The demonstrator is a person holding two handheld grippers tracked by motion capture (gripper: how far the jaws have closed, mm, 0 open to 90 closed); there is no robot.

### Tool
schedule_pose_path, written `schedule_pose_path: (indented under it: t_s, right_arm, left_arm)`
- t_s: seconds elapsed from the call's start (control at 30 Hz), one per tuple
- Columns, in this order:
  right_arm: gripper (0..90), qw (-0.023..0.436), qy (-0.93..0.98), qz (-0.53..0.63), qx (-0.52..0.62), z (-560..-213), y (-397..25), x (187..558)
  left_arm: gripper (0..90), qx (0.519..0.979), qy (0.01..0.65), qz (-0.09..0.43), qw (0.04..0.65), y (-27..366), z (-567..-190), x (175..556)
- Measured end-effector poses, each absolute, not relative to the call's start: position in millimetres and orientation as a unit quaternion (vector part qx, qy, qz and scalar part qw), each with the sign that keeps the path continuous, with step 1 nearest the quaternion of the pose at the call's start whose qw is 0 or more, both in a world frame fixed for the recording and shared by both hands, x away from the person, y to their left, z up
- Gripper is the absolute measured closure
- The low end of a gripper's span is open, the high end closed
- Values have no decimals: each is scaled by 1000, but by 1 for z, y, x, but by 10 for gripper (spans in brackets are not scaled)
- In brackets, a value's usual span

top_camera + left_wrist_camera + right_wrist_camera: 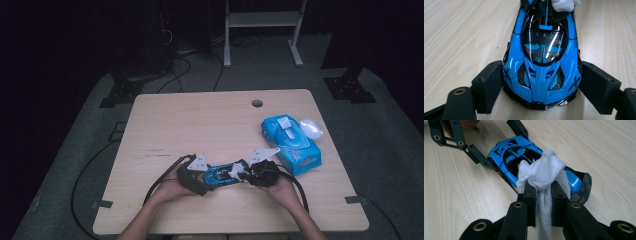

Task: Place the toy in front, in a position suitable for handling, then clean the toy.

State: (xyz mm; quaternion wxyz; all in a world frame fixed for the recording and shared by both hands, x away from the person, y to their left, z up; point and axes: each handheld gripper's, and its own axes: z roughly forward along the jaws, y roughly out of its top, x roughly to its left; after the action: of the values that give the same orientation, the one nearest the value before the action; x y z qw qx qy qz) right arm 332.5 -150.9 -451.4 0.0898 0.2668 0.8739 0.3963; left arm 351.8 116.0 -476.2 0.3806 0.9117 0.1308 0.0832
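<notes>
A shiny blue and black toy car (224,175) lies on the wooden table (210,125) near its front edge. My left gripper (540,82) is shut on the car's nose (541,80), one black jaw against each side. My right gripper (543,195) is shut on a white wipe (541,172), which is bunched up and rests on the car's roof and rear (519,155). In the high view the left gripper (202,176) and the right gripper (247,174) face each other across the car, and the wipe (235,171) lies between them.
A blue pack of wet wipes (291,143) lies to the right of the car, with a white sheet sticking up from its top. A round cable hole (257,103) sits near the table's far edge. Cables trail off the table's front on both sides.
</notes>
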Motion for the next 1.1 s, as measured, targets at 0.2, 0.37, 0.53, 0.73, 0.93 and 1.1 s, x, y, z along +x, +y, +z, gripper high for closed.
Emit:
schedule_pose_path:
  t_s: [0.2, 0.37, 0.53, 0.73, 0.93, 1.1]
  right_arm:
    - [781, 91, 870, 402, 270, -453, -153, 331]
    - [781, 92, 870, 403, 270, -453, -153, 331]
    - [785, 105, 876, 391, 263, -450, -148, 328]
    - [788, 112, 884, 392, 229, -448, -129, 320]
    - [797, 119, 882, 383, 246, -449, -145, 324]
    - [804, 132, 875, 382, 265, -449, -151, 322]
  left_arm:
    - [223, 912, 131, 79, 380, 115, -477, 354]
    - [223, 912, 131, 75, 382, 115, -478, 354]
    - [224, 912, 133, 73, 381, 116, -478, 354]
    - [226, 910, 137, 72, 384, 116, -478, 354]
    - [233, 912, 134, 76, 381, 116, -477, 353]
    - [235, 911, 137, 76, 382, 116, -478, 352]
